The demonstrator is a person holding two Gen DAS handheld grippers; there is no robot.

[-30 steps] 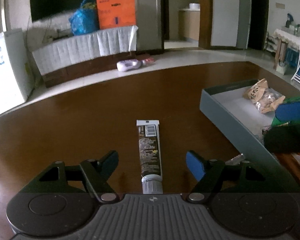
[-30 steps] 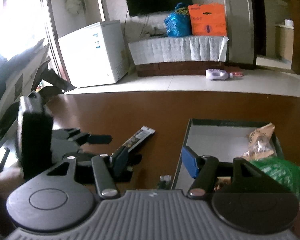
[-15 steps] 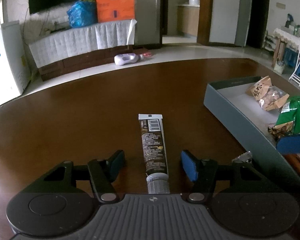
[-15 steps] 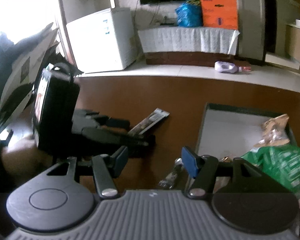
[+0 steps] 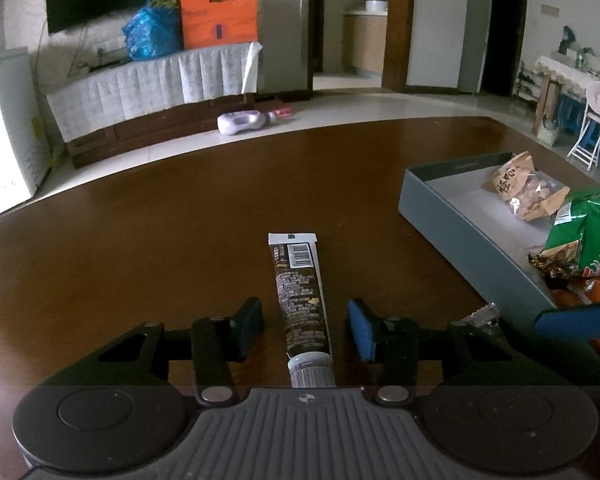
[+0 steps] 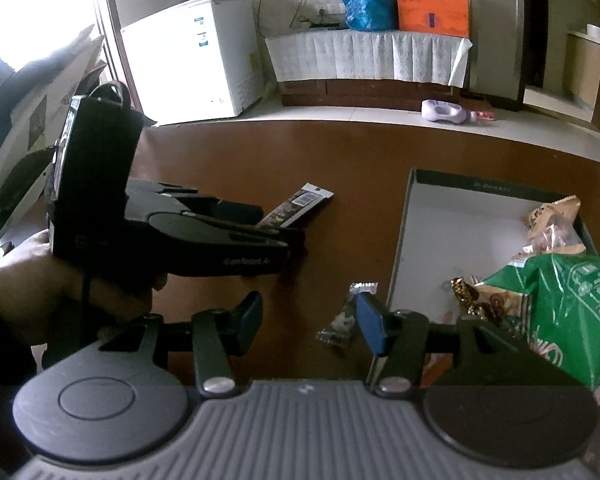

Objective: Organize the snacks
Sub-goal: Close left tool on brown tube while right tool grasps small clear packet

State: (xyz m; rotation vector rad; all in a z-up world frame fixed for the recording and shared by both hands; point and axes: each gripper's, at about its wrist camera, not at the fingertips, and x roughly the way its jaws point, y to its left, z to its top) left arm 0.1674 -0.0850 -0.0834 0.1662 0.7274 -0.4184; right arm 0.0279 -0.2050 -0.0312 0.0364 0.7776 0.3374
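Narrowed since prior frame: left gripper point(image 5: 306, 330) jaws closing round brown snack tube point(image 5: 300, 300), pads not yet touching. Right gripper point(image 6: 308, 326) also closing, nothing between; small wrapper point(image 6: 346, 316) just beside its right pad. Grasp likely imminent, then to grey box point(image 5: 460, 232).

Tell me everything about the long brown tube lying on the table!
The long dark brown tube looks like soft plastic, printed with small pale text and a barcode near its flat white crimped end. Its ribbed grey cap points toward the camera. It lies flat on the brown wooden table, between the closing jaws of the left gripper, whose blue pads do not touch it yet.
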